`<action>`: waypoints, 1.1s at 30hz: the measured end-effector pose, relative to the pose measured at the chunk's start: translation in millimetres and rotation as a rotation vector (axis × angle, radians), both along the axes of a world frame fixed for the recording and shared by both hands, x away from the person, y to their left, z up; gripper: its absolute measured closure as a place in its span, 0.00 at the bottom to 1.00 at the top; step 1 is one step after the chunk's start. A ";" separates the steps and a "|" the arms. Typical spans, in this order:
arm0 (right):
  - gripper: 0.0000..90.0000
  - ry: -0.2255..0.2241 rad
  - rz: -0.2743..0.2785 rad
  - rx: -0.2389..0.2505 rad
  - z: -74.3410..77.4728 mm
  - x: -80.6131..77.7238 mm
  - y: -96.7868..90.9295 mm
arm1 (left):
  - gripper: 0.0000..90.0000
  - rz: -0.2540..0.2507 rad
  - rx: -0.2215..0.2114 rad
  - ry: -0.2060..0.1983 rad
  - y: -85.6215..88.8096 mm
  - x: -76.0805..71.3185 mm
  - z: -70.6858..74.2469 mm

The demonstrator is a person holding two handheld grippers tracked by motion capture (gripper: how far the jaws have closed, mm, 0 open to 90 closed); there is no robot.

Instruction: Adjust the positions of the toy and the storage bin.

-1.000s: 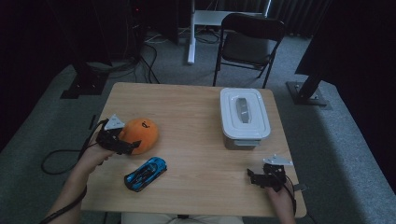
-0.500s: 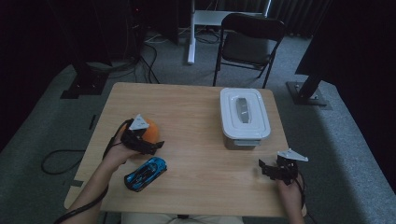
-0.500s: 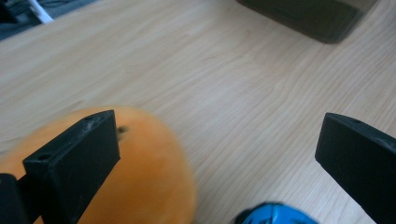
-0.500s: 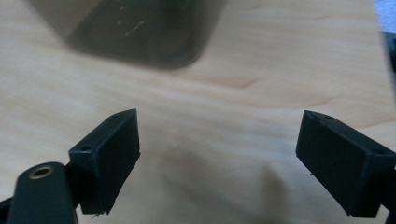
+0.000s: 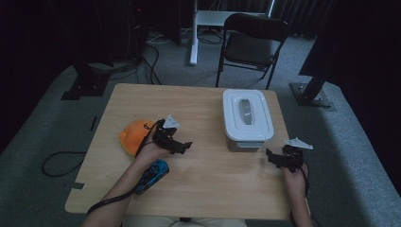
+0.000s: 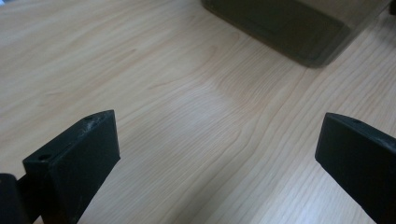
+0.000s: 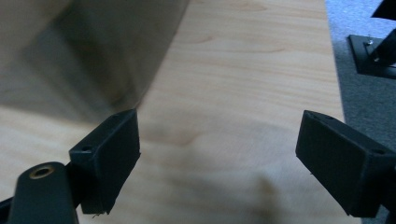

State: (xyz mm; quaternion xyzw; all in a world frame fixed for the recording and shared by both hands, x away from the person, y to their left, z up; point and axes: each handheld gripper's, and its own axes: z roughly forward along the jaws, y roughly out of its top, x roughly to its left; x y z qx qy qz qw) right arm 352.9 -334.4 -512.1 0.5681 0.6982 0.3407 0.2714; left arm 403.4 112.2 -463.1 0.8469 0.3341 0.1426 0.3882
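The left hand-held gripper (image 5: 182,145) hovers over bare table (image 5: 208,184) with its jaws spread wide and nothing between them, pointing toward the white lidded box (image 5: 248,118). The right hand-held gripper (image 5: 273,158) sits just beside the box's near corner, jaws likewise wide apart and empty. The box's lid is on; what lies inside cannot be told. Behind the left hand-held gripper lies an orange object (image 5: 134,136), perhaps a soft toy, and a blue toy car (image 5: 153,174) lies under the forearm.
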 end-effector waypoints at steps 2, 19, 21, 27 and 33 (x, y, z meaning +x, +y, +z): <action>0.15 0.000 -0.005 0.002 0.1 3.1 -0.8 | 0.00 0.003 0.004 -0.008 -3.4 1.4 -1.9; 0.16 0.029 -0.021 -0.023 -5.5 41.4 0.7 | 0.00 0.047 0.047 0.010 -52.2 40.2 -17.9; 0.16 0.034 -0.020 -0.019 -5.1 45.0 0.5 | 0.01 0.062 0.045 -0.006 -57.4 44.6 -17.5; 0.16 0.031 -0.022 -0.010 0.8 57.6 1.4 | 0.01 0.109 0.030 -0.012 -74.6 60.0 -19.1; 0.16 0.038 -0.031 -0.019 3.6 69.6 -0.3 | 0.01 0.108 0.053 0.007 -92.6 69.8 -24.0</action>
